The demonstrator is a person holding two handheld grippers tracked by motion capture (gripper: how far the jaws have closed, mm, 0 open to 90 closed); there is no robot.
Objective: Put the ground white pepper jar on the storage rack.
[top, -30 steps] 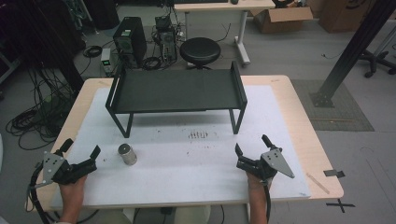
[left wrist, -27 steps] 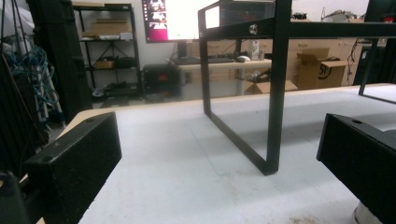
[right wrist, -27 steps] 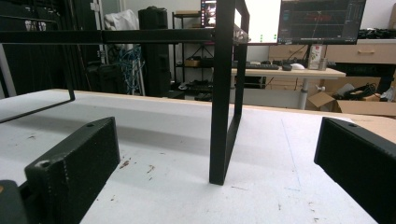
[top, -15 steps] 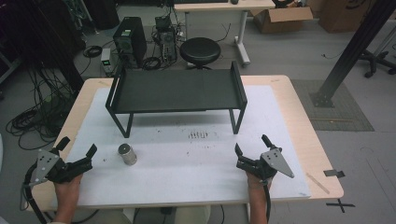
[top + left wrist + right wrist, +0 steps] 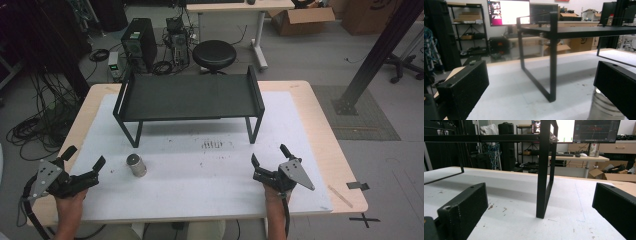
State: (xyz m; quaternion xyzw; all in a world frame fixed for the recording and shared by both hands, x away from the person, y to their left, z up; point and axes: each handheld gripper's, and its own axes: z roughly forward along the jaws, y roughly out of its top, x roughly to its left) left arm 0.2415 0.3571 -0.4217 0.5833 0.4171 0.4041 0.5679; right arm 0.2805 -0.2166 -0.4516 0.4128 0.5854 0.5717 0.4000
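A small silver can [image 5: 135,165] stands upright on the white mat, left of centre; the left gripper view has that can [image 5: 605,107] low at the right, partly behind the right jaw. A black metal shelf [image 5: 188,98] stands on legs at the back of the mat. My left gripper [image 5: 84,159] rests open near the front left corner, a short way left of the can. My right gripper [image 5: 269,153] sits open at the front right, with nothing between its jaws. In the right gripper view a shelf leg [image 5: 543,182] rises ahead of the jaws.
The white mat [image 5: 210,165] covers most of a wooden table [image 5: 330,145]. Behind the table stand a black stool [image 5: 214,54], computer towers [image 5: 140,40] and cables on the floor. A monitor [image 5: 507,12] glows beyond the shelf in the left gripper view.
My left gripper has shifted slightly right and forward, toward the can. The right gripper and the can have stayed put.
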